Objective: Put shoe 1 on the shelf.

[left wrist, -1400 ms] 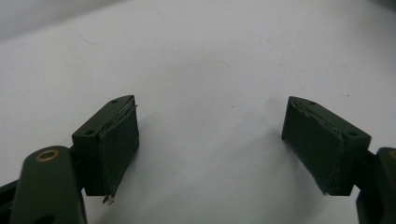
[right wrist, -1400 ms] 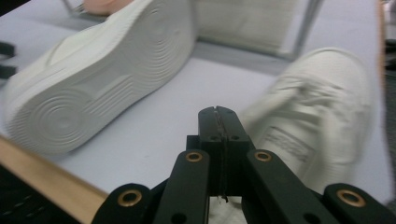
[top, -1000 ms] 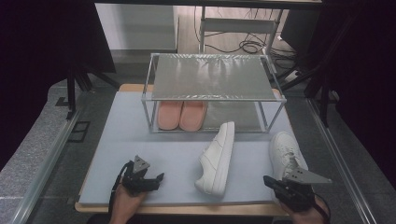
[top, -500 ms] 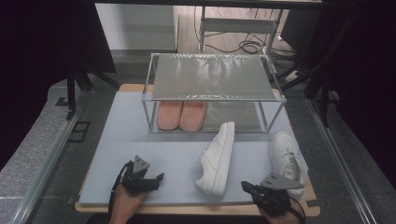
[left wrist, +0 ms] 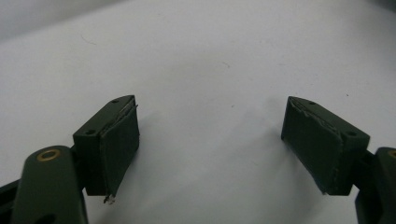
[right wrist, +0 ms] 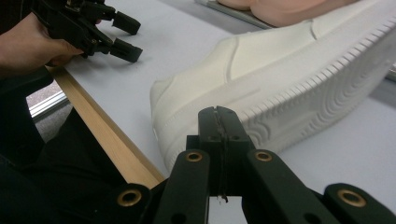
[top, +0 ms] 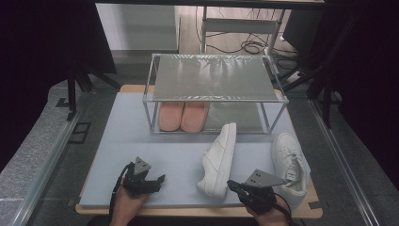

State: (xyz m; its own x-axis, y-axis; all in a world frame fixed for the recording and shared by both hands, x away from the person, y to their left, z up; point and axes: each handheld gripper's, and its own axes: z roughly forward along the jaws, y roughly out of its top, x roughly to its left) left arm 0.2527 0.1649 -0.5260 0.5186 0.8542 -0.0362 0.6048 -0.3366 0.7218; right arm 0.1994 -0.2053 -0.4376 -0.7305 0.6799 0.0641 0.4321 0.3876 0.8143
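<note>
Pink pair (top: pixel 182 116) sat in rack (top: pixel 214 77); both white sneakers weren't. My R gripper (right wrist: pixel 219 122), jaws together, empty, neared tipped sneaker (top: pixel 219 160) mid-mat; L gripper (left wrist: pixel 212 140) apart, idle.

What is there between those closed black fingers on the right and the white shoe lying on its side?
Nothing. In the high view, bare grey mat separates the right gripper from the white sneaker.

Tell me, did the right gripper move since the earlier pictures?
Yes. The right gripper slid left along the table's near edge, from beside the upright shoe toward the tipped shoe.
</note>
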